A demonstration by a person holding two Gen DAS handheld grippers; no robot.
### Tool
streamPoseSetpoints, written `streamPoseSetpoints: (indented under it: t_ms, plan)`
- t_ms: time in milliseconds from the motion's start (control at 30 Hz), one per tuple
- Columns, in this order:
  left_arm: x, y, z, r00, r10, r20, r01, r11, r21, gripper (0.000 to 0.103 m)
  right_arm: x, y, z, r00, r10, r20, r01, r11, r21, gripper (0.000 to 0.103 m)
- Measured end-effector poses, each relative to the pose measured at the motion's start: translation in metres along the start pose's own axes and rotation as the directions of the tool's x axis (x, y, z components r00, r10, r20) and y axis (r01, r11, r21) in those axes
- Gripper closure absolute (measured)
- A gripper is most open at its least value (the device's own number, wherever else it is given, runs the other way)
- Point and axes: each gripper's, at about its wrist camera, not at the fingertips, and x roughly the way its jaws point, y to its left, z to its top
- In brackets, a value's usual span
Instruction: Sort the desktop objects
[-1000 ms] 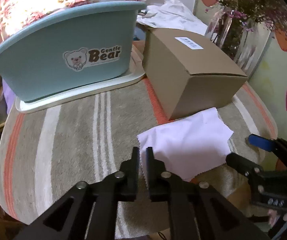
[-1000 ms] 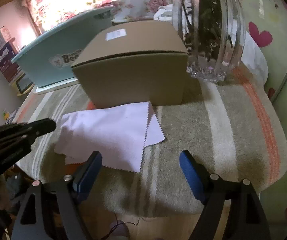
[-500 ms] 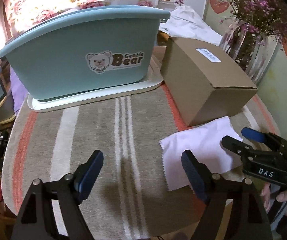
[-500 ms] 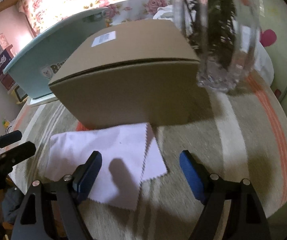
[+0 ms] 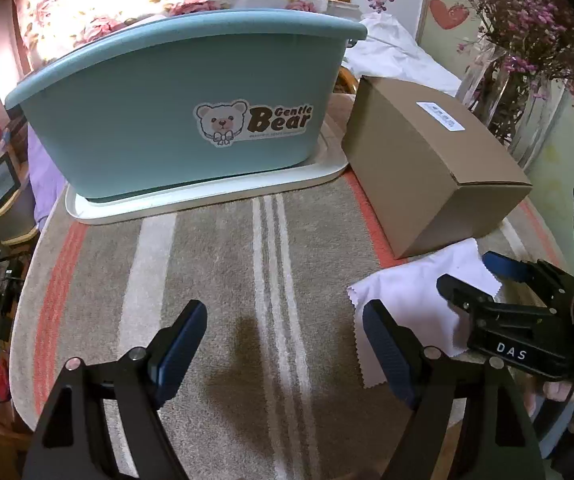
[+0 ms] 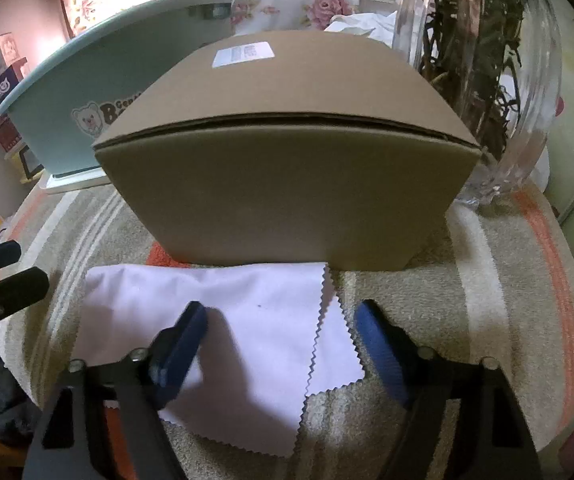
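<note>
White zigzag-edged cloth (image 6: pixel 247 332) lying on the striped bench (image 5: pixel 215 264) against the brown cardboard box (image 6: pixel 287 184): right gripper (image 6: pixel 279 344), jaws released, is straddling it; left gripper (image 5: pixel 285 344) is hovering released; closing likely next.

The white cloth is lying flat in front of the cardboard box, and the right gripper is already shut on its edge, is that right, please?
Not quite. The white cloth does lie flat in front of the cardboard box, but the right gripper is open: in the right wrist view its jaws stand wide apart over the cloth's zigzag edge, gripping nothing.
</note>
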Motion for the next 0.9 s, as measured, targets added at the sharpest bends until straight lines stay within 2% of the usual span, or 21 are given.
streamPoseSetpoints:
  t_ms: [67,133,300,367,400,567,900]
  plan:
    - [0.001,0.0,-0.001,1.0,0.0,-0.002,0.0,1.0,0.004,0.02,-0.001,0.001,-0.002,1.0,-0.005,0.007,0.005,1.0,-0.01,0.043]
    - [0.001,-0.001,-0.001,1.0,0.0,-0.006,0.0,1.0,0.008,0.02,-0.003,0.001,-0.003,1.0,-0.004,0.011,0.004,1.0,-0.02,0.047]
    - [0.001,-0.003,-0.001,1.0,-0.004,-0.007,0.004,1.0,0.012,0.02,-0.005,0.003,-0.006,1.0,0.003,0.012,-0.003,0.999,-0.051,0.07]
    - [0.0,-0.004,-0.001,1.0,-0.004,-0.008,0.004,1.0,0.014,0.02,-0.006,0.004,-0.007,1.0,0.011,0.012,-0.01,0.998,-0.062,0.09]
    - [0.0,-0.004,-0.001,1.0,-0.003,-0.009,0.003,1.0,0.014,0.02,-0.007,0.005,-0.007,1.0,0.015,0.01,-0.014,0.998,-0.067,0.094]
    - [-0.002,-0.003,0.0,1.0,-0.003,-0.004,0.003,1.0,0.01,0.02,-0.009,0.003,-0.01,1.0,0.012,0.011,-0.012,0.997,-0.072,0.1]
    - [-0.007,-0.005,-0.002,1.0,-0.002,-0.007,0.002,1.0,0.004,0.02,-0.024,-0.004,-0.017,0.999,0.009,0.04,-0.006,0.997,-0.079,0.101]
